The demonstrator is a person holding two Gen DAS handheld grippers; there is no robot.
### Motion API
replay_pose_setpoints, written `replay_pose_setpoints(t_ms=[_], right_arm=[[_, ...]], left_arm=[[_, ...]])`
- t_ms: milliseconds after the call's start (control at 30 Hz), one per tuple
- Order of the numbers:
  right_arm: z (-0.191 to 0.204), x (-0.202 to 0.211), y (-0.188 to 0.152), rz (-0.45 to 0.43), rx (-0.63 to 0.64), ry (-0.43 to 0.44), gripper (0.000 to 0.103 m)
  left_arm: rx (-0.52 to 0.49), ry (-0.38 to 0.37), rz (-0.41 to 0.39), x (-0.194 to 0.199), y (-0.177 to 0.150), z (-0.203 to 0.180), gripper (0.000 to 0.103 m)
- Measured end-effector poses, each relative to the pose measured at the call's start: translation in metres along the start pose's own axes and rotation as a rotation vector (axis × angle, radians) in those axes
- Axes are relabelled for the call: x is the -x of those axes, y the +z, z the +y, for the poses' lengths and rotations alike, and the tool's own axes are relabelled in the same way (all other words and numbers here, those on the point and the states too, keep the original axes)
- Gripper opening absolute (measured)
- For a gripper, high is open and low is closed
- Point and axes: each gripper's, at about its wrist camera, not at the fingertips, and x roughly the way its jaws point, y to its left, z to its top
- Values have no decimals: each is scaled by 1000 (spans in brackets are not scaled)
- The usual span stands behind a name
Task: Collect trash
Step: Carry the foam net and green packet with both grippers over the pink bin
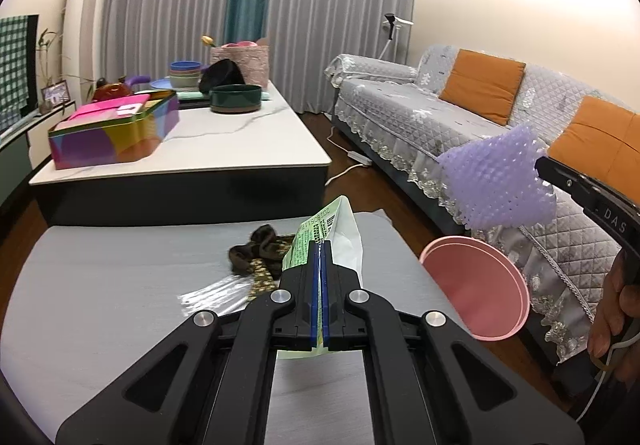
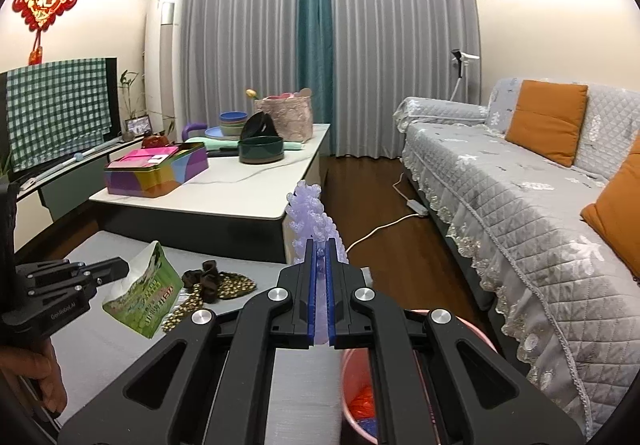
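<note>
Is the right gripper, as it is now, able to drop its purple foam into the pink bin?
Probably yes: the right gripper holds the purple foam almost above the open pink bin, with nothing between.

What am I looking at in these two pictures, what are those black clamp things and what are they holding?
There is no robot here: a person holds a hand-operated clamp in each hand, with a wide-angle camera looking along its two fingers. One picture comes from each clamp. The left gripper is shut on a green and white wrapper. The right gripper is shut on a purple foam net, above a pink bin. On the grey tabletop lie a brown hair tie and clear plastic film.
</note>
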Motion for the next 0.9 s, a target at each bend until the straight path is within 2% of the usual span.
replay_pose_setpoints(t_ms=[533, 900], right_arm=[[-71, 15, 7, -12, -58, -146, 4], [-132, 16, 5, 25, -128, -231, 4]], left_arm=[[-44, -112, 27, -34, 10, -60, 1], [-82, -219, 40, -65, 21, -115, 1]])
